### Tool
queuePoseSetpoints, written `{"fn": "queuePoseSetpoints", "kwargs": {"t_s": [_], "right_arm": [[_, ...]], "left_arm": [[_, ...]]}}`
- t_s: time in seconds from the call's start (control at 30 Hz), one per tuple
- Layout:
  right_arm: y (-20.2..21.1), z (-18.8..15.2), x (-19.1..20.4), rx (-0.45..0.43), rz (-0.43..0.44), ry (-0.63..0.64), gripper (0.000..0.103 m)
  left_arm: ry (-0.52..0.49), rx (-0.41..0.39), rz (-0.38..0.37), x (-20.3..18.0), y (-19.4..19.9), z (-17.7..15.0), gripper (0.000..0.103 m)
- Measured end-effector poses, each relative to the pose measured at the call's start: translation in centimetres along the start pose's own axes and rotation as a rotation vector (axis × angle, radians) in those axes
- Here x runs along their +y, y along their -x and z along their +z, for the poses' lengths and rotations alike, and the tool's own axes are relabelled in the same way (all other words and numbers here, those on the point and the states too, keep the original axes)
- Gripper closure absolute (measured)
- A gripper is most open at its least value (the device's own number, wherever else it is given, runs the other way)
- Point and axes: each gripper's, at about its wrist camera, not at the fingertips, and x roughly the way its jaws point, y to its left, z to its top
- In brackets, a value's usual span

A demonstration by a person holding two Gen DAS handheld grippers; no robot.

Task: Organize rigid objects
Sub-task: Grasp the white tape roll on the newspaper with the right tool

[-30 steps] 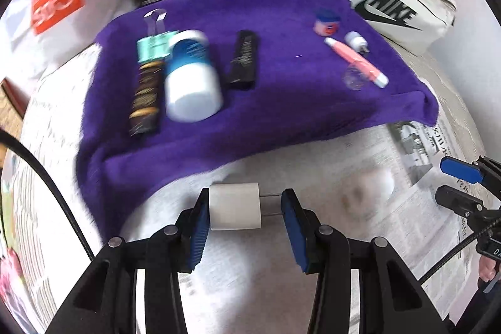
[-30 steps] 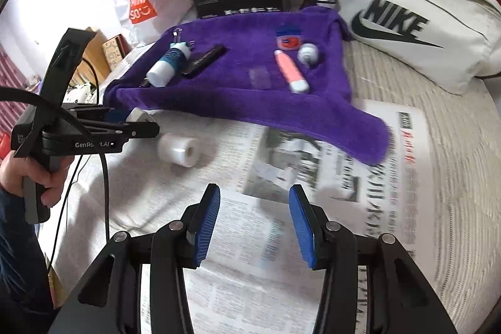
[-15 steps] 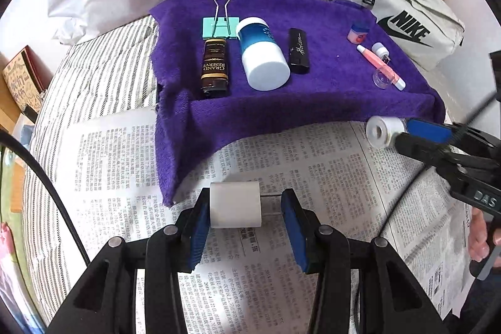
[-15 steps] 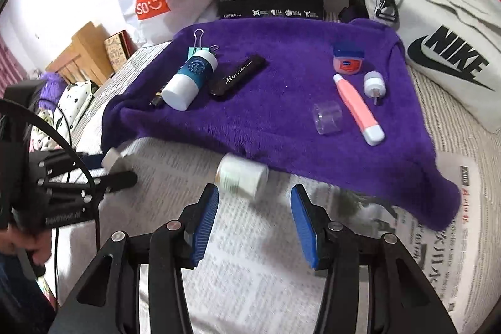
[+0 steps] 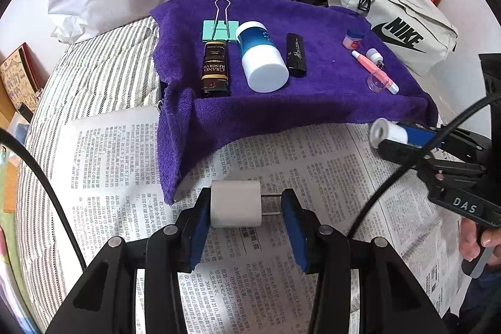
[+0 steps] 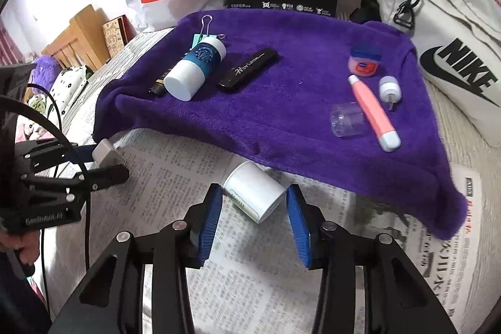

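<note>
In the left wrist view, the left tool [image 5: 247, 204] pinches a white charger plug [image 5: 235, 203] in the lower middle of the frame: the plug body presses the left pad, its prongs reach the right pad. In the right wrist view, the right tool [image 6: 254, 210], whose jaws have just been closing, has a small white jar [image 6: 253, 194] tilted between both pads, at the edge of the purple towel [image 6: 281, 121], over newspaper [image 6: 175, 165]

A deep purple towel [image 6: 281, 121] lies over black-on-white printed newspaper [image 5: 281, 152] and grey-and-white striped bedding [image 5: 94, 74]. On it: a mint-green binder clip [image 5: 219, 30], a white bottle with a teal band [image 5: 261, 55], a black case with pale script [image 6: 249, 69], a pink tube [image 6: 372, 111]. The gripper pads [image 6: 211, 218] are blue.
</note>
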Motion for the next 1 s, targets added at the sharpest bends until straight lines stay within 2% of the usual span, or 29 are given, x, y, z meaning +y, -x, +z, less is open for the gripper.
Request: {"fn": "queuePoseSetpoints", "kwargs": {"t_s": [0.33, 0.47, 0.77, 1.0], "right_arm": [[-1.5, 0.2, 0.0, 0.026, -0.024, 0.003, 0.060], [-1.5, 0.3, 0.1, 0.008, -0.028, 0.012, 0.062], [0.3, -0.7, -0.7, 0.001, -0.025, 0.006, 0.062], [1.0, -1.2, -1.7, -0.004, -0.034, -0.007, 0.062]], "left_arm": [[-0.002, -0.002, 0.009, -0.2, 0.0, 0.0, 0.060], [0.000, -0.008, -0.002, -0.1, 0.0, -0.1, 0.060], [-0.002, -0.007, 0.012, -0.2, 0.4, -0.1, 0.060], [0.010, -0.026, -0.005, 0.3, 0.8, -0.2, 0.061]]}}
